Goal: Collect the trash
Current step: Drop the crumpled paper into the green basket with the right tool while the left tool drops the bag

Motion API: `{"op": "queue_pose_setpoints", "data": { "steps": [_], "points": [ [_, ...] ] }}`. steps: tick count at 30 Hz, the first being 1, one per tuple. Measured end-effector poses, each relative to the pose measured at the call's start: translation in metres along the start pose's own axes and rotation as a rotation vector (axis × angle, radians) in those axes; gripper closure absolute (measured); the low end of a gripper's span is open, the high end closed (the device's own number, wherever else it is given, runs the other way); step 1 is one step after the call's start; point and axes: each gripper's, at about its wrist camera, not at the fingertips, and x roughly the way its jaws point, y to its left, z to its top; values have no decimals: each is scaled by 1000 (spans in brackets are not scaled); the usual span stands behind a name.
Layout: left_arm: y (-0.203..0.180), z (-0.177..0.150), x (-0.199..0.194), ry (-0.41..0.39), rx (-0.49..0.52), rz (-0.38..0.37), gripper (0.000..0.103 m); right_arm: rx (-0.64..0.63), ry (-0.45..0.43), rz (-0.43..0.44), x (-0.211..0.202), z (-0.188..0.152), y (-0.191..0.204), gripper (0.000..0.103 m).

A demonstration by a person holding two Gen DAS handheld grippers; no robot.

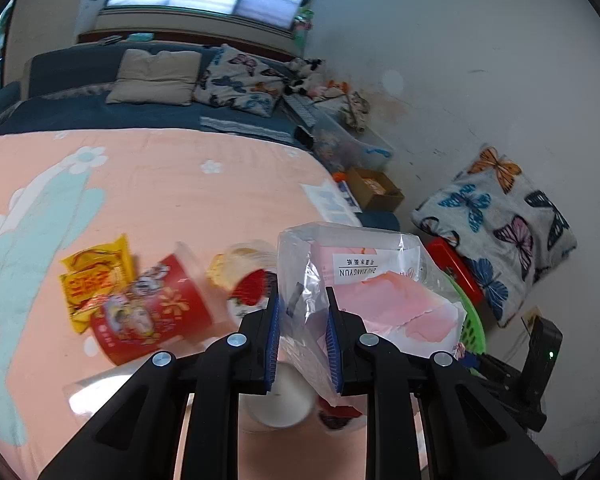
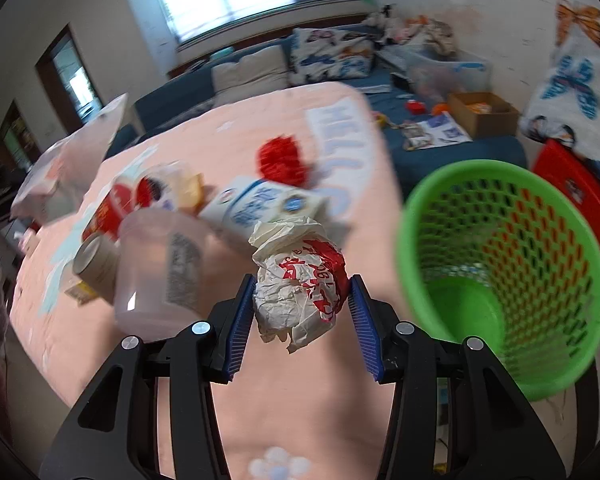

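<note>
Beside the one green basket (image 2: 500, 272) on my bedspread (image 2: 300, 400), I am counting one crumpled wrapper (image 2: 298, 280), one milk carton (image 2: 260, 208), one clear tub (image 2: 156, 272), one red cup (image 1: 152, 312).

Crumpled red-printed wrapper (image 2: 300, 280) held aloft; clear tissue bag (image 1: 364, 292) likewise; green basket (image 2: 500, 280) tilted.

Between the right gripper's (image 2: 302, 322) blue pads sits a cream wrapper (image 2: 298, 280) printed red. Right of them, a bright green mesh basket (image 2: 500, 280). Between the left gripper's (image 1: 303, 334) blue pads, a clear bag (image 1: 360, 280) showing pink sheets.
</note>
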Motion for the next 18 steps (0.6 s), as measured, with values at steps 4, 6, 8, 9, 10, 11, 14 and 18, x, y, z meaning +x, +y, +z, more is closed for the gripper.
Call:
{"op": "queue_pose_setpoints", "data": {
  "steps": [4,6,8,9,10,11,14,18],
  "points": [
    [-25,2,13,22,36,-40,83,35,-24,-77,-11,2,-28,55],
    [-40,2,22,36,60,-60,83,62,-27,-113,-15,1,-47,55],
    [-52,1,32,49,74,-74,83,74,-26,-143,-17,1,-61,54],
    [-58,1,37,57,80,-82,83,79,-25,-159,-18,0,-67,54],
    [-66,1,43,64,88,-90,83,83,-24,-178,-18,-1,-74,53],
    [-73,2,49,70,96,-93,83,88,-23,-191,-18,-1,-81,53],
    [-94,3,64,89,118,-111,83,109,-24,-212,-20,-2,-100,52],
    [-122,1,86,118,161,-128,83,124,-27,-240,-20,-5,-118,42]
  ]
}}
